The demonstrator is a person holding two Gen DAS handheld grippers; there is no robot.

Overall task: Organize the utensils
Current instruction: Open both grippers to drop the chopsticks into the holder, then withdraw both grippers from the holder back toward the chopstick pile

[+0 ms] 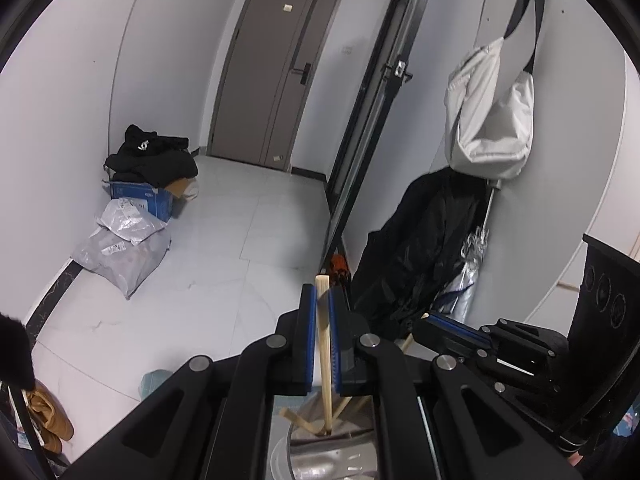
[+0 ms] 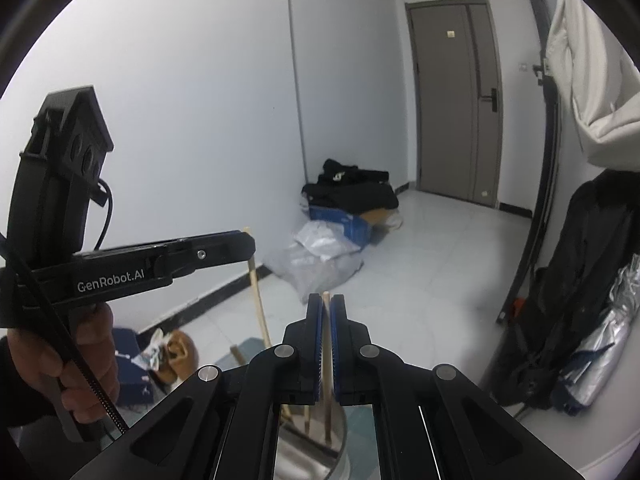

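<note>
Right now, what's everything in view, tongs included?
chopsticks: several, pale wood; one in each tongs, others standing in the holder
metal holder: one, silver, below the tongs
door: one, grey-brown, far wall
blue box: one, black clothes piled on top, left floor
plastic bags: a few, grey-white, beside the box
white bag: one, hanging on right wall
black coat: one, below the bag
silver umbrella: one, beside the coat
left tongs: black, blue pads, shut on a chopstick
right tongs: same, shut on a chopstick
hand: one, holding left tongs

Black grippers (image 2: pixel 326 320) with blue pads (image 1: pixel 311 320), silver pivot screws, white "GenRobot.AI" lettering, a black cable.
</note>
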